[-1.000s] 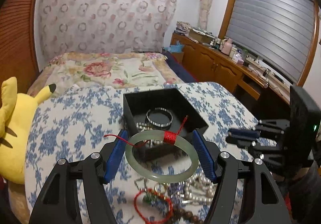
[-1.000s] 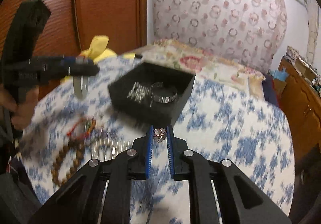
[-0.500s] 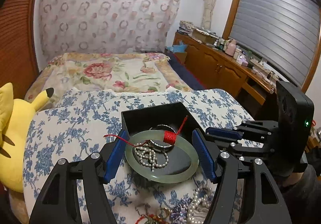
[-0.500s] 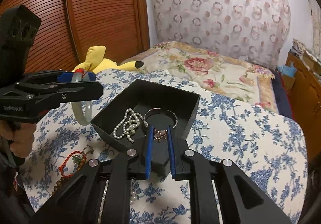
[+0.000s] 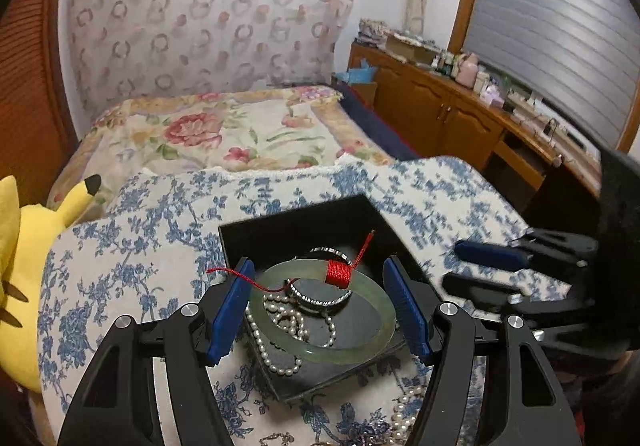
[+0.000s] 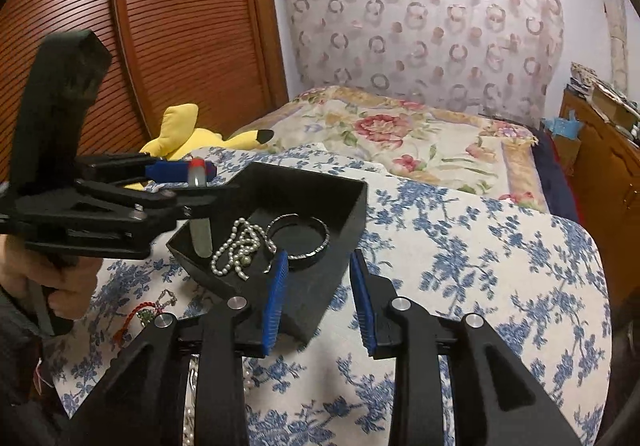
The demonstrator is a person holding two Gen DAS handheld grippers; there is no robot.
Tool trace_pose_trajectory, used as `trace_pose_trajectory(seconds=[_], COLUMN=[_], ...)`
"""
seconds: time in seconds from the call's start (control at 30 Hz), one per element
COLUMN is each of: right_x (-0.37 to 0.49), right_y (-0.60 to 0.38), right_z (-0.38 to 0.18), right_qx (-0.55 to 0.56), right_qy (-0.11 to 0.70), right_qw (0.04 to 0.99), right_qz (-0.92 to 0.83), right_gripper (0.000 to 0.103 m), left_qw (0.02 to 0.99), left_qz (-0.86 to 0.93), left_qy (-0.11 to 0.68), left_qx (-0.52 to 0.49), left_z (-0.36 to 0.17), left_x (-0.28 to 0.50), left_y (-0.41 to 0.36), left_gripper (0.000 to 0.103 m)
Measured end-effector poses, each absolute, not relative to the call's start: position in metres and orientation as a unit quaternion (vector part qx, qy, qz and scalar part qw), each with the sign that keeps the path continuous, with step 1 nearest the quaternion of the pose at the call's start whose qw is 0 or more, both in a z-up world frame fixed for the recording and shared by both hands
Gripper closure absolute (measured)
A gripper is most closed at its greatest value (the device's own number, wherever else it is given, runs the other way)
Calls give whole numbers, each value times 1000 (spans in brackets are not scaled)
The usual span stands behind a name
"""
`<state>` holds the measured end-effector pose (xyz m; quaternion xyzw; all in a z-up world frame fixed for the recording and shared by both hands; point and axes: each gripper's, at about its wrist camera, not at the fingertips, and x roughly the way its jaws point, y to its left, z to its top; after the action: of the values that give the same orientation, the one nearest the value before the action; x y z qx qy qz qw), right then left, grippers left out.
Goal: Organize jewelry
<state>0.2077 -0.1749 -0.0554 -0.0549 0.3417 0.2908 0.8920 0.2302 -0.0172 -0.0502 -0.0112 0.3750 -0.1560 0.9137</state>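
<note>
My left gripper (image 5: 322, 300) is shut on a pale green jade bangle (image 5: 352, 346) with red thread wound on it, held just above the black jewelry box (image 5: 296, 222). In the right wrist view the bangle (image 6: 201, 236) hangs over the box's left corner. The box (image 6: 320, 286) holds a pearl strand (image 6: 236, 248) and a silver bangle (image 6: 298, 242). My right gripper (image 6: 318, 296) is open and empty over the box's near wall. The small ornament it held does not show clearly.
Loose pearls (image 5: 408, 412) and a red cord bracelet (image 6: 138, 316) lie on the blue-flowered cloth (image 6: 480, 286) near the box. A yellow plush toy (image 5: 24, 266) sits at the left. A bed and a wooden cabinet stand behind.
My left gripper carried the jade bangle forward and over the box. My right gripper moved to the box and opened, and the small ornament is gone from its fingers.
</note>
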Motion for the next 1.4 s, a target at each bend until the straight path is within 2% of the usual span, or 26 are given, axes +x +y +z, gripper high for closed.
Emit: trace_pose_trajectory(seconds=[0.27, 0.3, 0.43, 0.5, 0.6, 0.73, 0.93, 1.4], right_x=[201, 199, 192, 185, 174, 158, 135, 102], right_y=[-184, -184, -185, -187, -188, -188, -180, -163], right_z=[-56, -56, -54, -54, -55, -63, -78, -108], right_qx=[-55, -56, -59, -57, -56, -55, -67, -109], right_qy=[338, 336, 330, 327, 326, 333, 345, 391], right_qw=[897, 897, 900, 901, 901, 896, 887, 855], right_qz=[280, 280, 278, 279, 281, 288, 299, 322], right_gripper=[69, 68, 68, 68, 69, 69, 69, 69], left_qw=[909, 909, 914, 918, 922, 929, 928, 926], left_qz=[-148, -146, -143, -139, -136, -126, -126, -102], left_qy=[390, 389, 380, 372, 362, 348, 348, 364], left_qx=[-10, -10, -10, -10, -15, -14, -43, -7], left_z=[-65, -64, -60, -57, -55, -57, -69, -94], left_x=[233, 233, 225, 217, 202, 178, 148, 99], left_y=[-16, -16, -12, -8, -1, 10, 32, 48], left_gripper=[37, 31, 29, 22, 19, 9, 8, 8])
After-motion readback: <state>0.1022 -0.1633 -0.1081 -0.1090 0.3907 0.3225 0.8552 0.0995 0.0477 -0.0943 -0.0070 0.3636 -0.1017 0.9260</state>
